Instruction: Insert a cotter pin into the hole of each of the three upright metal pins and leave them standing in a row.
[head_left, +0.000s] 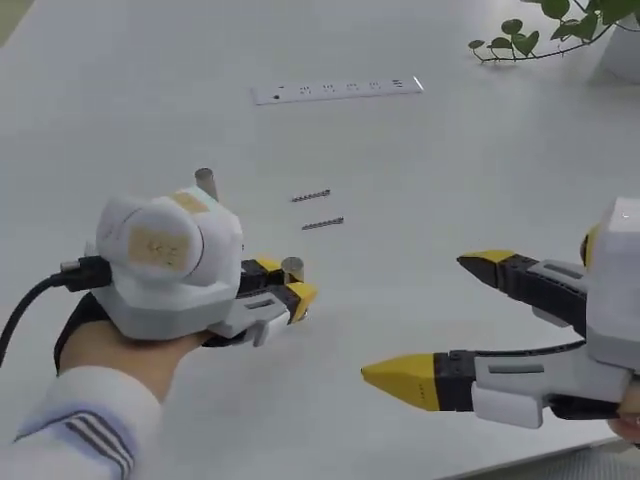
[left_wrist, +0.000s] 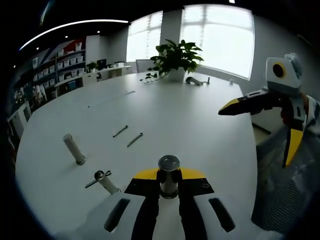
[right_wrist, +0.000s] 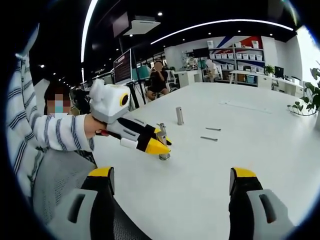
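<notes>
My left gripper (head_left: 290, 286) is shut on an upright metal pin (head_left: 292, 268), which stands on the white table; in the left gripper view the pin (left_wrist: 169, 167) sits between the yellow-tipped jaws. A second bare pin (left_wrist: 74, 148) stands upright to the left (head_left: 206, 183). A third pin (left_wrist: 106, 182) closer to me has a cotter pin (left_wrist: 93, 182) through its head. Two loose cotter pins (head_left: 311, 196) (head_left: 322, 224) lie on the table beyond. My right gripper (head_left: 415, 318) hovers open and empty at the right, apart from everything; its own view has the left gripper (right_wrist: 142, 140) ahead.
A white power strip (head_left: 338, 90) lies at the far side of the table (head_left: 450, 170). A potted plant (head_left: 550, 25) stands at the far right corner. The table's near edge runs just below my right gripper. People sit behind the left gripper in the right gripper view.
</notes>
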